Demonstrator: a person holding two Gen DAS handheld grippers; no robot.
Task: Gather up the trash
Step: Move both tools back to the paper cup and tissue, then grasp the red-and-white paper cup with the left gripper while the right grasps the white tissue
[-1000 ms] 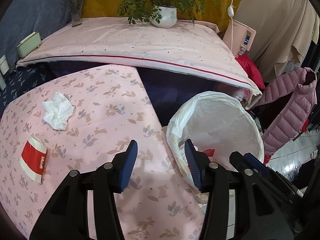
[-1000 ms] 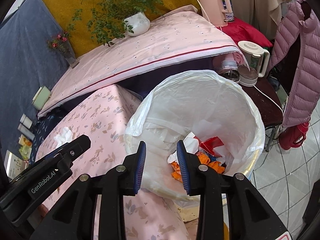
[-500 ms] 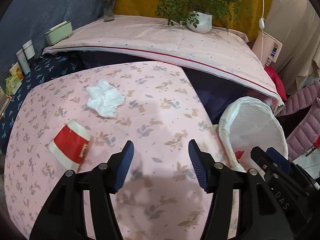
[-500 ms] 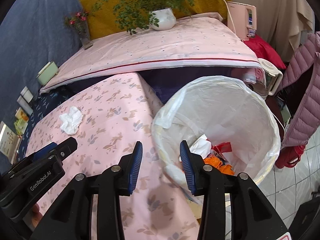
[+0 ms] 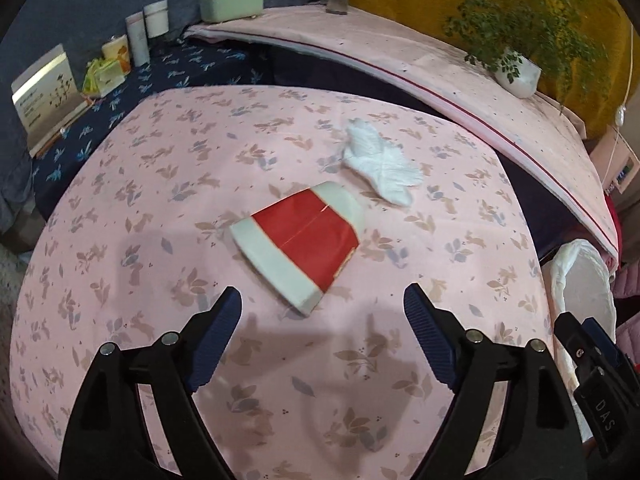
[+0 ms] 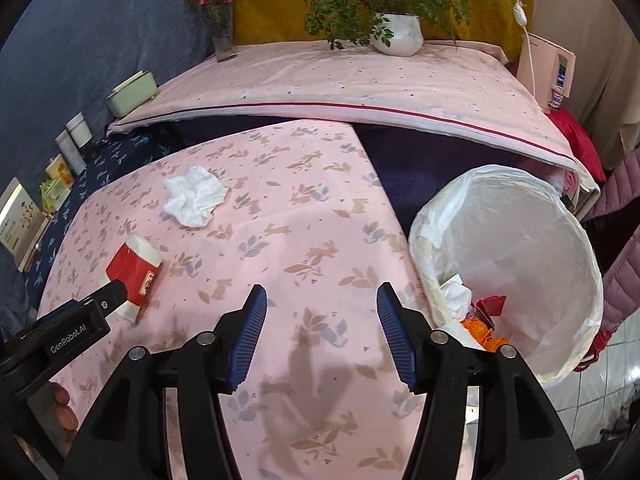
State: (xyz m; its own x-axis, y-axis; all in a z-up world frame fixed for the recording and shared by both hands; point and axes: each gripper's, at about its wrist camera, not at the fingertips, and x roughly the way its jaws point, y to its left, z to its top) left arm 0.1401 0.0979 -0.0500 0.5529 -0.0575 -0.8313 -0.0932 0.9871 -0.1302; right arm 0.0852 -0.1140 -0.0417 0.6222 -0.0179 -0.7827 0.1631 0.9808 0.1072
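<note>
A flattened red and white paper cup (image 5: 304, 236) lies on the pink floral tablecloth (image 5: 160, 184), just ahead of my open, empty left gripper (image 5: 322, 328). A crumpled white tissue (image 5: 380, 164) lies beyond the cup. In the right wrist view the cup (image 6: 134, 268) and tissue (image 6: 194, 196) lie at the left, and the left gripper's tip (image 6: 108, 298) is at the cup. My right gripper (image 6: 322, 332) is open and empty above the cloth. A bin lined with a white bag (image 6: 520, 240) holds trash at the table's right edge.
A higher pink-covered table (image 6: 360, 84) stands behind with a potted plant (image 6: 396, 32), a vase (image 6: 222, 40) and a green box (image 6: 130, 94). Bottles and cards (image 5: 52, 92) sit on a dark blue surface at the left. A pink jacket (image 6: 624, 264) hangs at the right.
My left gripper swung left from the bin to the cup and opened wider. My right gripper swung left off the bin over the cloth and opened wider.
</note>
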